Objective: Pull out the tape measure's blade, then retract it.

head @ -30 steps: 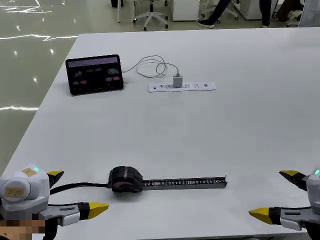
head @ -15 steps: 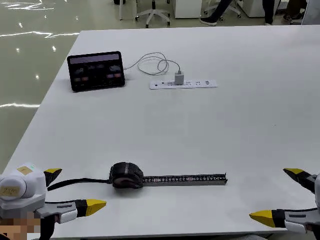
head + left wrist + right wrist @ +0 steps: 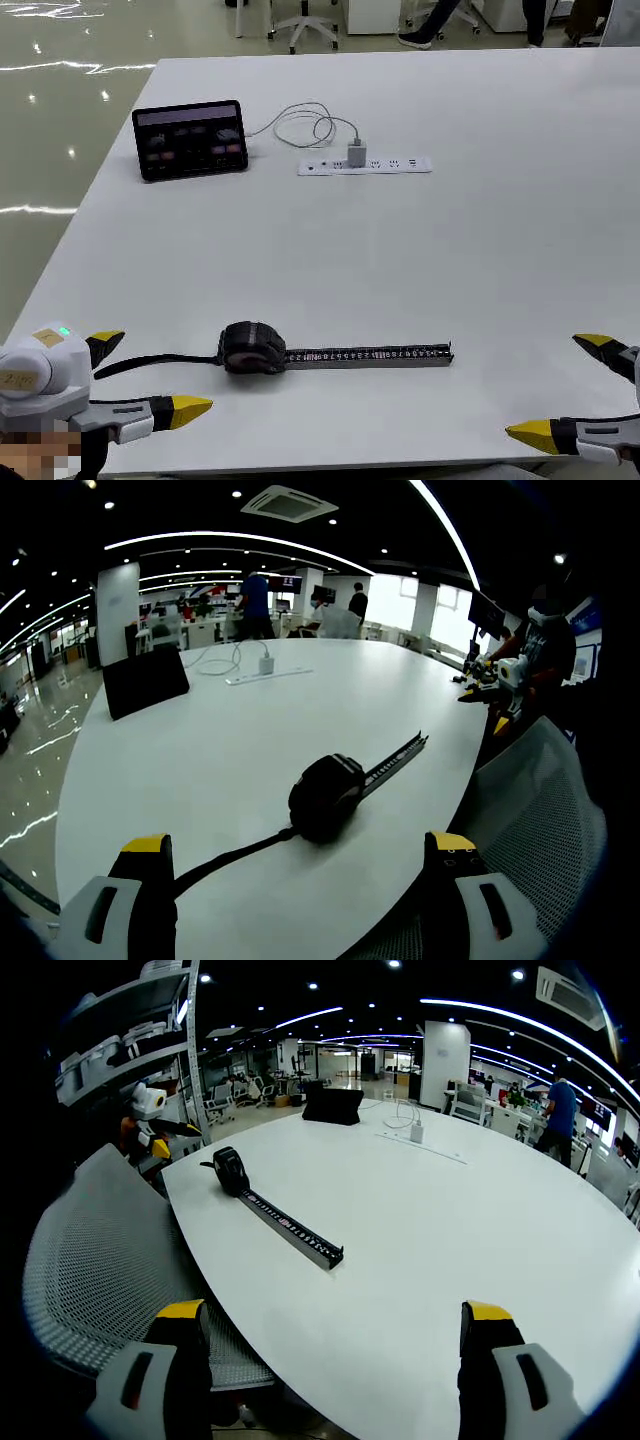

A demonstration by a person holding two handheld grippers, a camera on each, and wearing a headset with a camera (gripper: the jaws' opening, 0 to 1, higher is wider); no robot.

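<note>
White tabletop (image 3: 420, 250) is seen in an open office, and near its front edge the black tape measure (image 3: 251, 349) is laid with its blade (image 3: 370, 354) drawn out flat to the right and its dark strap (image 3: 150, 362) trailed to the left. The left gripper (image 3: 166, 371) is held near the strap's end and the right gripper (image 3: 542, 386) well apart from the blade's tip; both are spread wide, with nothing gripped between the yellow-tipped jaws. Farther back, a tablet (image 3: 190, 139) is propped beside a power strip (image 3: 365, 165), into which a white charger with a looped cable (image 3: 300, 125) is plugged.
</note>
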